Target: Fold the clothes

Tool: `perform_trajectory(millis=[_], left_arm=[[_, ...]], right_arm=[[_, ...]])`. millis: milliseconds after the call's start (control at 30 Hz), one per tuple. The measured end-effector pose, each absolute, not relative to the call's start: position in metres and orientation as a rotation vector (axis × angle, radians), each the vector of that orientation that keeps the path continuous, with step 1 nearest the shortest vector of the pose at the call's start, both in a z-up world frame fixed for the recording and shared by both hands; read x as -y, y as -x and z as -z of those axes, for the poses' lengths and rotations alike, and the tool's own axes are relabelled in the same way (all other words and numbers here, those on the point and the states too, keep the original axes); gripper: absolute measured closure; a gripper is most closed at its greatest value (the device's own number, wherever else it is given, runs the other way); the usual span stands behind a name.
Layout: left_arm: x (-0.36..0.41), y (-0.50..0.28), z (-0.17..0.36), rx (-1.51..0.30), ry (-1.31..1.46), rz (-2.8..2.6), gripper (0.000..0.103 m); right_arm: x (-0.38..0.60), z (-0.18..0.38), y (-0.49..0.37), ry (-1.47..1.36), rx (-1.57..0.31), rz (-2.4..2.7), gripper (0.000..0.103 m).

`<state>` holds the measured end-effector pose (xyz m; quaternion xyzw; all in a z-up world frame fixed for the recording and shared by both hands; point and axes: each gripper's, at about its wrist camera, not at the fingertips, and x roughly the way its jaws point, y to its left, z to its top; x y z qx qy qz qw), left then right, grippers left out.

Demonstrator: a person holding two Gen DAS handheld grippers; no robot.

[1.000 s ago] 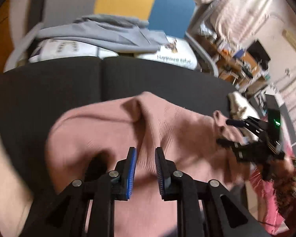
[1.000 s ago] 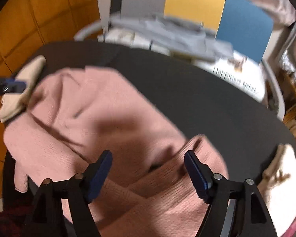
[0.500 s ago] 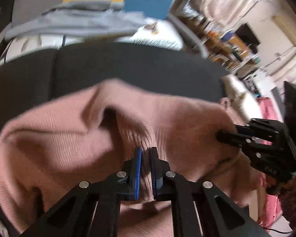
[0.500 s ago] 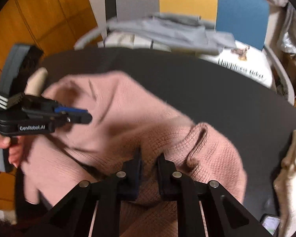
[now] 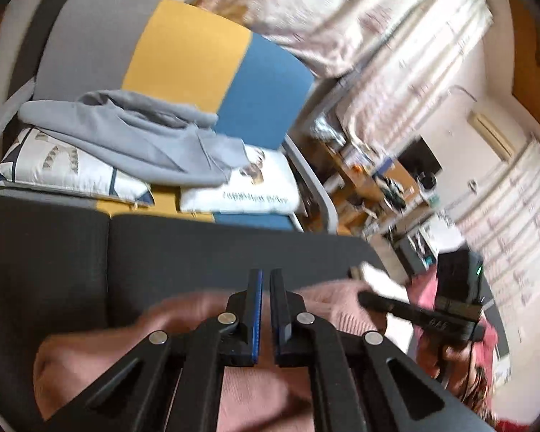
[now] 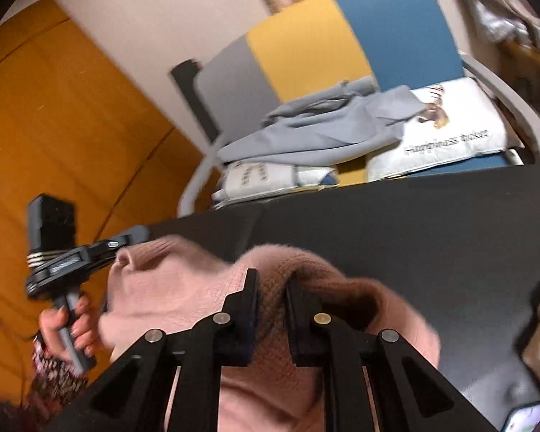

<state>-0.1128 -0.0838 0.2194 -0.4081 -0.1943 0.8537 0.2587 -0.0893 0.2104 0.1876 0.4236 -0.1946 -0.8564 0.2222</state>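
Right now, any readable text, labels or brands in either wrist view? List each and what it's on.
"Happiness ticket" (second word blurred, uncertain): script on the white cushion with the deer picture, on the chair.
Pale lettering on the right gripper body, seen from the left wrist view: too blurred to read.
Other patterned cushion: marks only, no legible words.
Nothing else readable.

A pink ribbed knit sweater [image 6: 280,288] is looking soft and fuzzy over a matt black tabletop [image 6: 414,216]; at twelve o'clock, smooth grey cloth [image 5: 133,136] is draping a fabric chair [image 5: 187,43]
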Motion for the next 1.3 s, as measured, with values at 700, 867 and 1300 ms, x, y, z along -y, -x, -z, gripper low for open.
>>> perform_trajectory(millis=[700, 867, 1300], left_arm=[[0.074, 0.095, -0.052, 0.171, 1.484, -2.443, 0.098], [0.052, 0.112, -0.078, -0.325, 1.365, -2.652, 0.084], [0.076, 0.170, -0.036, -0.528, 1.530, -2.573, 0.084]], right_arm=[[-0.168, -0.139, 0.109, -1.209, -0.046, 2.487, 0.041], [-0.135, -0.120, 0.122, -1.178, -0.555, 2.491, 0.044], [-0.093, -0.060, 0.185, -1.263, -0.866, 2.281, 0.084]])
